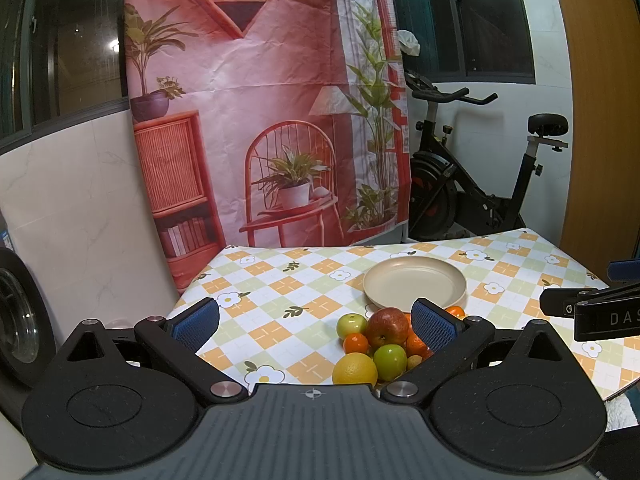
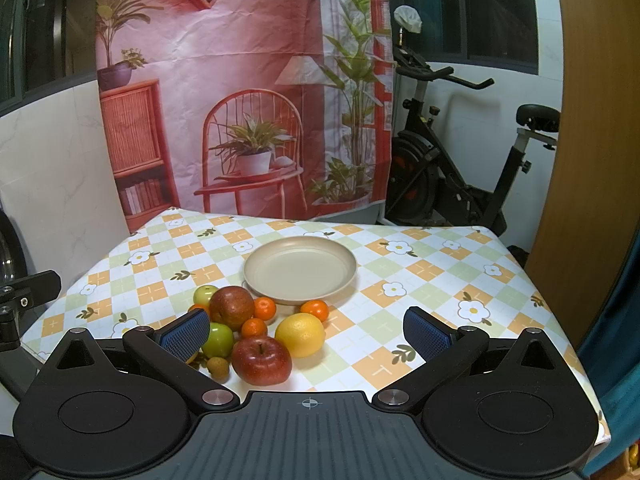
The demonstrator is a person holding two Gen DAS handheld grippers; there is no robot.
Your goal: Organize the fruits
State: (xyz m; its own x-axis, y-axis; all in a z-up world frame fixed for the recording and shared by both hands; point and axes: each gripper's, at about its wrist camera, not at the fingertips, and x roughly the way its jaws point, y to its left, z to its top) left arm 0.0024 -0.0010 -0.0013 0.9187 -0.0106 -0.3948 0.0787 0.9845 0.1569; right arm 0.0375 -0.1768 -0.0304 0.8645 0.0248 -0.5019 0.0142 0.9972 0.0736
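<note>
A beige plate (image 2: 300, 270) stands bare in the middle of the checked tablecloth; it also shows as the plate (image 1: 415, 282) in the left wrist view. In front of it lies a cluster of fruit: a red apple (image 2: 261, 360), a second red apple (image 2: 232, 307), a yellow orange (image 2: 300, 334), green apples (image 2: 217, 339), small tangerines (image 2: 315, 310) and a small brown fruit (image 2: 218, 367). The left wrist view shows the red apple (image 1: 388, 326), yellow orange (image 1: 355, 369) and green apple (image 1: 390, 361). My left gripper (image 1: 316, 326) and right gripper (image 2: 306, 332) are open, above the near table edge, holding nothing.
The table (image 2: 420, 288) has a flower-patterned checked cloth. A printed pink backdrop (image 2: 240, 80) hangs behind it, and an exercise bike (image 2: 460, 160) stands at the back right. A wooden panel (image 2: 592, 160) rises on the right. The other gripper's body (image 1: 592, 312) shows at the right edge.
</note>
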